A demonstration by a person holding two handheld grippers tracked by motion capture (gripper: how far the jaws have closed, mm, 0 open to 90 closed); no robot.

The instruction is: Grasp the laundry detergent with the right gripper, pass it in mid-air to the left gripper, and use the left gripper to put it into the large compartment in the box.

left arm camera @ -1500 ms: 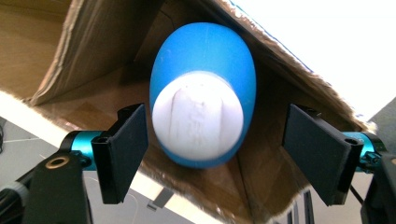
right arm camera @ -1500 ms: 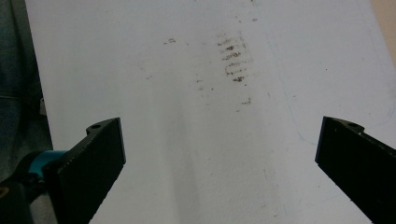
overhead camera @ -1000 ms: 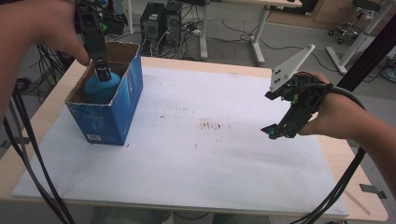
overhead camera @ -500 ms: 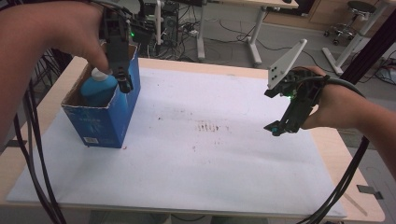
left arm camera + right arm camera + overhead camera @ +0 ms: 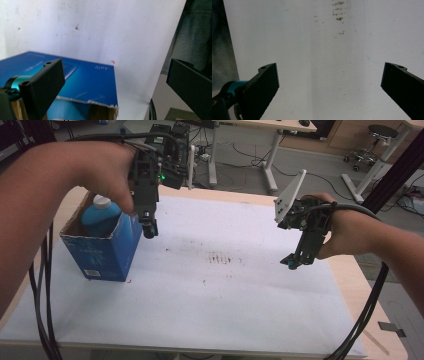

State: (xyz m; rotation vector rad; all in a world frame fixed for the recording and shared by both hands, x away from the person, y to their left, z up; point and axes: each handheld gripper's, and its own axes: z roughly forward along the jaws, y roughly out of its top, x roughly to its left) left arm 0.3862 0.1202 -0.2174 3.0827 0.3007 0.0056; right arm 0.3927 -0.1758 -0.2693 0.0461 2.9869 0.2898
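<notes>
Left gripper (image 5: 148, 227) lifted clear, bottle (image 5: 100, 215) upright in box (image 5: 106, 251)

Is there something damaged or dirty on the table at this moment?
Yes. The blue cardboard box has a torn, ragged top edge, seen in the left gripper view. The white table cover carries brown smudges near its middle. Nothing looks spilled.
</notes>
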